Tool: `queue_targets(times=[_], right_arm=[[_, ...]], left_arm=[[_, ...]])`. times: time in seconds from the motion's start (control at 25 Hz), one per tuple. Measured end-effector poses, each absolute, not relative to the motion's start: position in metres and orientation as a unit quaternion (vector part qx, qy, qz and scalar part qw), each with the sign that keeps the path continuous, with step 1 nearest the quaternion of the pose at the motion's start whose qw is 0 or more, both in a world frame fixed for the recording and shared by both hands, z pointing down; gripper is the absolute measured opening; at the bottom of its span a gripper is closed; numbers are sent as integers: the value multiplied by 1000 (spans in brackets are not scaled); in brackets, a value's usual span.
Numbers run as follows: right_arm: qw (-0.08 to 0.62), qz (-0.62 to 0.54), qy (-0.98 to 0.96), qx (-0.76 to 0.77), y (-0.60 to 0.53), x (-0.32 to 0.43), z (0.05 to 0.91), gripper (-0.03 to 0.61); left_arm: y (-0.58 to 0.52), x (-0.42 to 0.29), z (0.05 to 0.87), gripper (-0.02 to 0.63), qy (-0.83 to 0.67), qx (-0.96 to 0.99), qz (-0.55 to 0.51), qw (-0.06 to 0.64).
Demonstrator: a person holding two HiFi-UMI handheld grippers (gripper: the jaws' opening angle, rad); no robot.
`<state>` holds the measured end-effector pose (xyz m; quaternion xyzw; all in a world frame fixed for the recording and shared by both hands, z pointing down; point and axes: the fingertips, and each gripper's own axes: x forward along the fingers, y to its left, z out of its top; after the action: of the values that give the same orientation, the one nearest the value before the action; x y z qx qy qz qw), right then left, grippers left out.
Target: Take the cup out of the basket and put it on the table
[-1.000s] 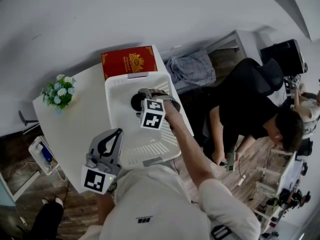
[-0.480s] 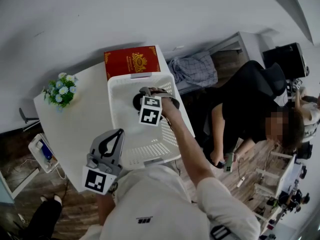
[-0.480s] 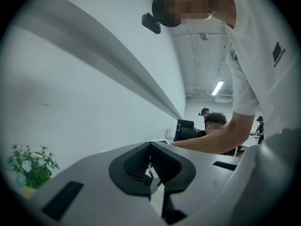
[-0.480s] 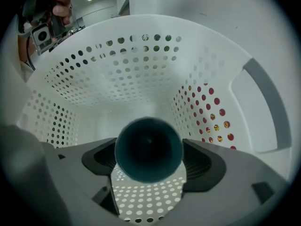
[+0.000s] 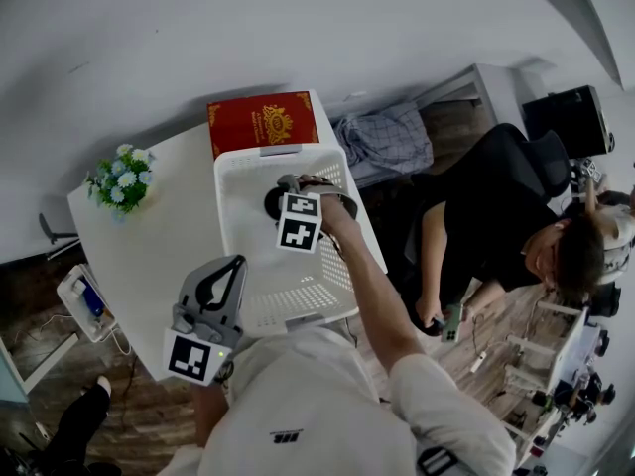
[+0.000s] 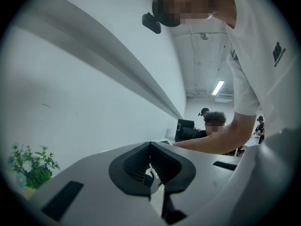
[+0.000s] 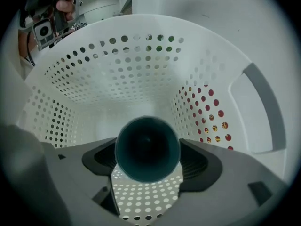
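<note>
A white perforated basket [image 5: 227, 228] stands on the white table [image 5: 149, 236]. Inside it is a dark teal cup [image 5: 269, 203], whose mouth faces the camera in the right gripper view [image 7: 147, 140]. My right gripper [image 5: 282, 195] reaches down into the basket, and its jaws stand wide open on either side of the cup [image 7: 147, 163]. Whether the pads touch the cup I cannot make out. My left gripper [image 5: 234, 263] hovers at the table's near edge, left of the basket. It is shut with nothing in it [image 6: 150, 147].
A red book [image 5: 263, 122] lies behind the basket. A small pot of flowers [image 5: 116, 179] stands at the table's left end. A person in black [image 5: 496, 226] sits to the right of the table. The basket's walls [image 7: 141, 69] close round the right gripper.
The right gripper stays in the basket at the cup, hardly moved. The left gripper keeps its place. The seated person at the right has shifted a little.
</note>
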<state>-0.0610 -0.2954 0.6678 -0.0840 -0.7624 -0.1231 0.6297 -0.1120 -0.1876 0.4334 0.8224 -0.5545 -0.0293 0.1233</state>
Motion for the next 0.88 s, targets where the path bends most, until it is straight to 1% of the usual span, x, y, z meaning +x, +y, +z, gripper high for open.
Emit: queue_targets(times=[0.88], right_arm=[[626,-126,-765,-85,-291,-57,656,393]], left_arm=[[-184,-107,431,9,-550,826,-21,120]])
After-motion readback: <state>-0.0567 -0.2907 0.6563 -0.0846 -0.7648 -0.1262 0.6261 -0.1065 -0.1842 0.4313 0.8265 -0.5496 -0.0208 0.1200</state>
